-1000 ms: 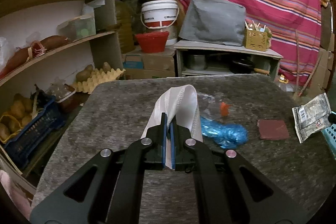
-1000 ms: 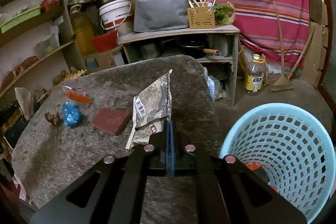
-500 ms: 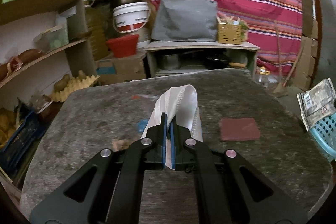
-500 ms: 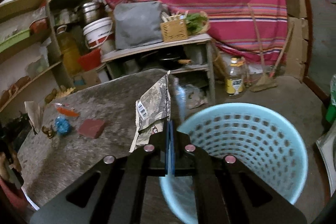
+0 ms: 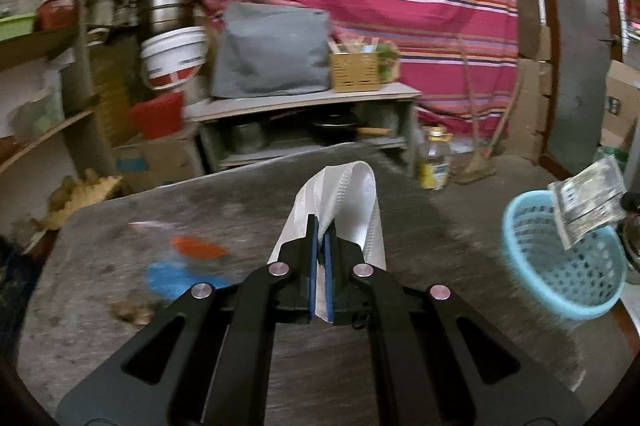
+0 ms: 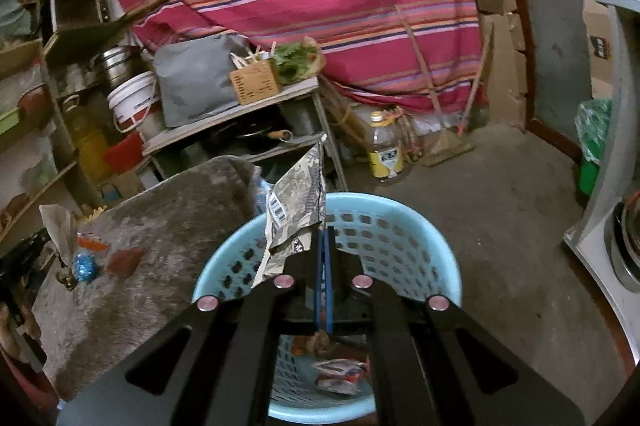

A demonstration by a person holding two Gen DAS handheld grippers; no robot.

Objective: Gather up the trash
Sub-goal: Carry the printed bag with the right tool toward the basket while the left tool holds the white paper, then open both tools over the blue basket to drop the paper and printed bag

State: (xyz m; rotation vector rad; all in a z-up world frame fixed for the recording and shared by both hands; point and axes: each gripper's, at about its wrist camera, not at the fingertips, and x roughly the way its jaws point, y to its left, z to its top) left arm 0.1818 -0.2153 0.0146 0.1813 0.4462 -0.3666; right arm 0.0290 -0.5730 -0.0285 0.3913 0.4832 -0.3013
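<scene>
Cluttered storeroom with a striped curtain, and a grey table covered in scraps. The right gripper hangs over the blue laundry basket, jaws clamped on a crumpled snack wrapper, probably ready to drop. The left gripper waits above the table, pinching a white face mask.

My right gripper holds wrapper above basket; table left of it, bottle behind.
</scene>
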